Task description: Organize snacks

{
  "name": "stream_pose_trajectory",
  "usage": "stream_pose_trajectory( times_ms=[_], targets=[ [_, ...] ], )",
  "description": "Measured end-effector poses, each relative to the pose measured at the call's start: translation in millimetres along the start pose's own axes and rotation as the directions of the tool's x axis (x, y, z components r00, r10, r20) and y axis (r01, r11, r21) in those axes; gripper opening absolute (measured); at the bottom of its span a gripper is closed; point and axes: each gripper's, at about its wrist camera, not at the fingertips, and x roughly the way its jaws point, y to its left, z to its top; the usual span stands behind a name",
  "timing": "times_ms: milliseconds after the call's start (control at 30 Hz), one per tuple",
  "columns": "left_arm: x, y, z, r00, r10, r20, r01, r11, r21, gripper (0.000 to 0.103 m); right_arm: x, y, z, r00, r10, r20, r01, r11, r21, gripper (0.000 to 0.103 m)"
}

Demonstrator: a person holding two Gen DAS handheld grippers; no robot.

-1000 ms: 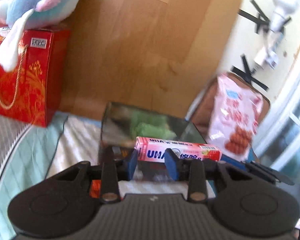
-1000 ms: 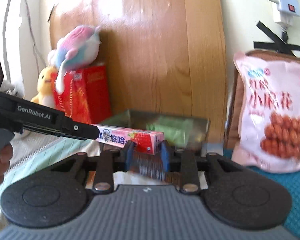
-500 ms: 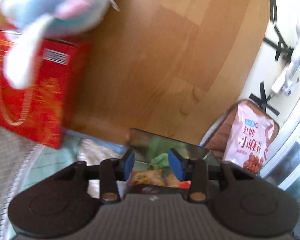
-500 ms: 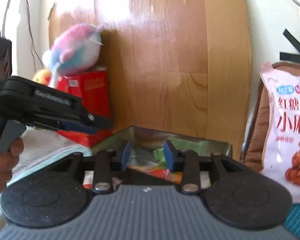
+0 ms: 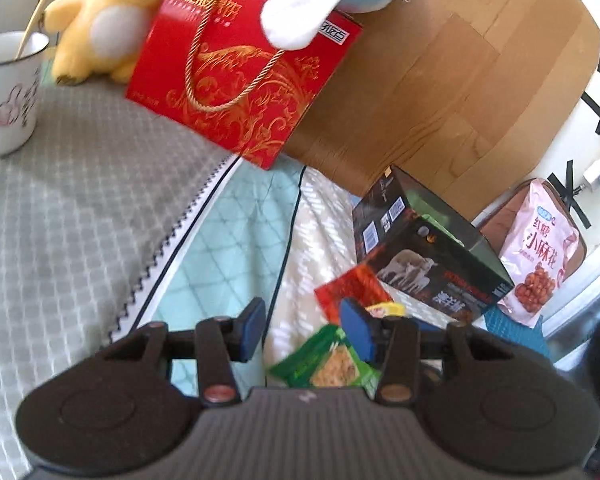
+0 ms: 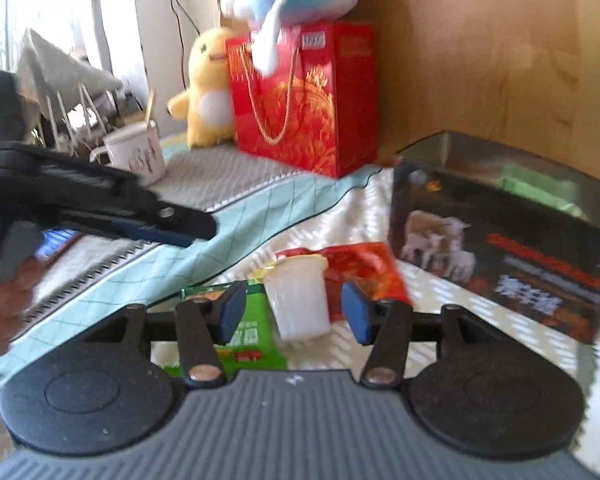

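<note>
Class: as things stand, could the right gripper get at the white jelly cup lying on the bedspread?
Probably yes. The right gripper has its jaws opening, with nothing in them, and the white jelly cup lies straight ahead between the fingers, uncovered; the green packet sits beside it, not over it.

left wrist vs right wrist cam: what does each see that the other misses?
Left wrist only: the pink snack bag leaning at the far right.

Right wrist only: the white ribbed cup between the opening right claw pads, untouched; the left claw from the side.

Both: red gift box, black open box, green packet, red packet, mug, plush toys.
</note>
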Motion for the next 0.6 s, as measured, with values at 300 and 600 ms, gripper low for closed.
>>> stream_pose_trajectory(
  times_ms=[300,600],
  targets=[
    [-0.8,-35.4,-13.6,0.989,-0.14,-0.045,0.144,0.985,0.095,0.043,-40.7,-31.1,-22.5,0.994,-0.113,-0.001,0.113,0.993,0.043,0.037],
    [34.6,-117.6,-39.8,0.948,-0.251,-0.197,0.295,0.926,0.237,0.043,-109.1,-66.4,-72.8,0.968,-0.249,-0.031,0.249,0.968,0.01,0.039]
  ],
)
